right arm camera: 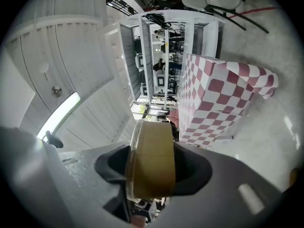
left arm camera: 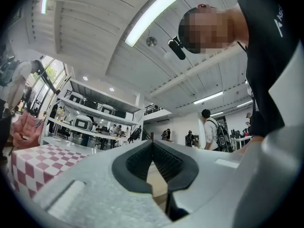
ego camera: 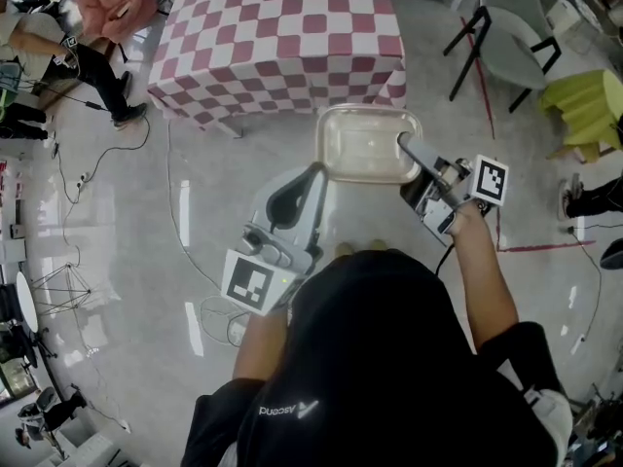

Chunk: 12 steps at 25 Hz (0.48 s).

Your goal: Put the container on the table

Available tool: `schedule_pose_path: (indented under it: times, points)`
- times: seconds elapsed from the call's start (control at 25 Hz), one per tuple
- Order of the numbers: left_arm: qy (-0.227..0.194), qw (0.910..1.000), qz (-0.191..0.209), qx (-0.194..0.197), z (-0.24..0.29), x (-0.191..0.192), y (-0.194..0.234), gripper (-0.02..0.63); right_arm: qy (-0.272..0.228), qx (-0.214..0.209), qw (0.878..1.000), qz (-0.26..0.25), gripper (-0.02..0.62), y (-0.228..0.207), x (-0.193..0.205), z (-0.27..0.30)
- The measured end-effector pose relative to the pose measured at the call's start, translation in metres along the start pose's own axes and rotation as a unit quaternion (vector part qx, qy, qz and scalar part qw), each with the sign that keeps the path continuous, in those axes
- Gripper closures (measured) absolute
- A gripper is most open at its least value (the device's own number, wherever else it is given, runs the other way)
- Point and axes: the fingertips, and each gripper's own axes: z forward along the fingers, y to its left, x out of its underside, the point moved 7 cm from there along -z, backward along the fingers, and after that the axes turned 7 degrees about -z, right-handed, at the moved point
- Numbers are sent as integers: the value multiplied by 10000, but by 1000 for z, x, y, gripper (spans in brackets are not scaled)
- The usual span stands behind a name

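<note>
A clear, beige-tinted rectangular container hangs in the air above the floor, just short of the table with the red-and-white checked cloth. My right gripper is shut on the container's right wall. In the right gripper view that wall stands edge-on between the dark pads, with the table beyond. My left gripper sits below and left of the container, apart from it. In the left gripper view its jaw tips meet with nothing between them.
Dark-legged chairs and a yellow-green seat stand at the right. Cables trail over the floor at the left, near a person. A red tape line crosses the floor at the right.
</note>
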Motion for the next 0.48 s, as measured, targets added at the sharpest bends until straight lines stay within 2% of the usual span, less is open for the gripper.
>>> schedule_pose_path:
  times: [0.24, 0.48]
  points:
    - [-1, 10000, -74, -61, -4, -1, 31, 597, -77, 114, 9997, -222, 376, -3, -20, 28]
    - [-23, 10000, 55, -37, -2, -8, 21, 597, -101, 50, 9988, -485, 376, 13, -42, 26]
